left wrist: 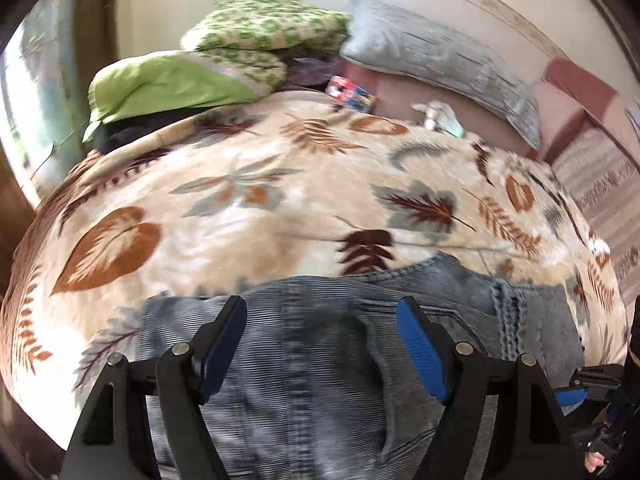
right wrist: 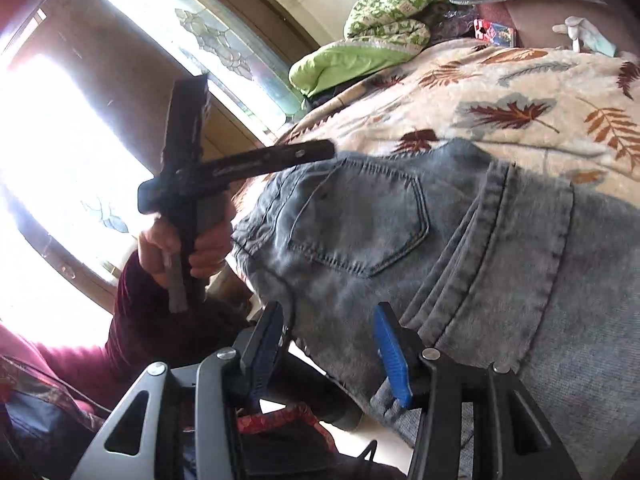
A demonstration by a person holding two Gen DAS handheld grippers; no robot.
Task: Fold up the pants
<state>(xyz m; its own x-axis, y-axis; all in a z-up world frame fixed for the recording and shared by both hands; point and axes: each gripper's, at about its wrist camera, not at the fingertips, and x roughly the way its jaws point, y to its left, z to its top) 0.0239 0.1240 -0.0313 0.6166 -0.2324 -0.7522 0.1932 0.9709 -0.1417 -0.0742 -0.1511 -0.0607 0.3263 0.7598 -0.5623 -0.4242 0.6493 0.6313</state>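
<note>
Grey-blue denim pants (left wrist: 320, 360) lie folded on a leaf-patterned blanket (left wrist: 240, 200) on the bed; the back pocket (right wrist: 360, 216) and waistband show in the right wrist view. My left gripper (left wrist: 322, 312) is open just above the denim, its jaws spread wide and empty. My right gripper (right wrist: 328, 320) is open at the near edge of the pants (right wrist: 480, 280), with the denim edge between its jaws but not clamped. The left gripper also shows in the right wrist view (right wrist: 224, 168), held in a hand at the pants' left side.
A green quilt (left wrist: 172, 84) and a green-patterned blanket (left wrist: 260, 28) are piled at the bed's far left, a grey pillow (left wrist: 440, 64) at the far right. A small colourful box (left wrist: 352, 92) lies between them. A bright window (right wrist: 60, 160) stands left of the bed.
</note>
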